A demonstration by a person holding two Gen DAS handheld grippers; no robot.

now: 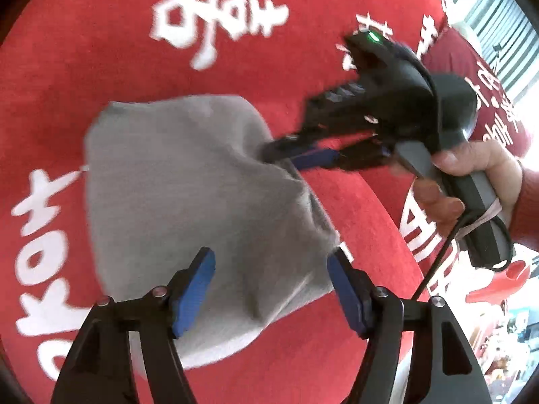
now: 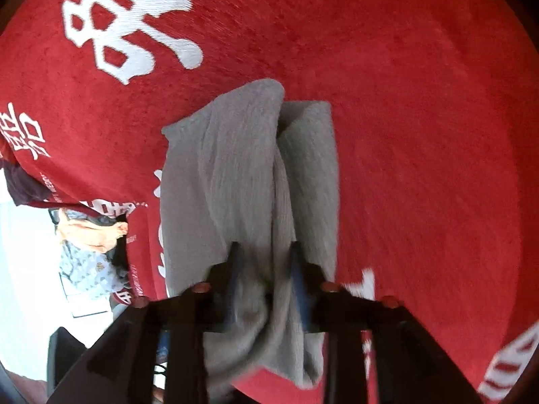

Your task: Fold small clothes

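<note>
Grey knit garment (image 1: pixel 188 181), small and soft, lies half folded on the red cloth-covered table (image 1: pixel 101 50) with white lettering, and the fold itself looks laid, so the step in hand seems to be the letting go. The left gripper (image 1: pixel 271 286) stands with its blue-padded jaws apart, the near edge of the garment between them but neither pad pressing on it. The right gripper (image 2: pixel 266 269), held in a person's hand (image 1: pixel 471 171), has its jaws partly apart with a bunched ridge of the grey fabric running up between them; in the blurred view the pads lie close beside the cloth, and I cannot tell whether they press it. Judging from this, the next move calls for drawing both grippers clear without dragging the top layer, then taking a fresh edge for a second fold or smoothing the ridge flat.
</note>
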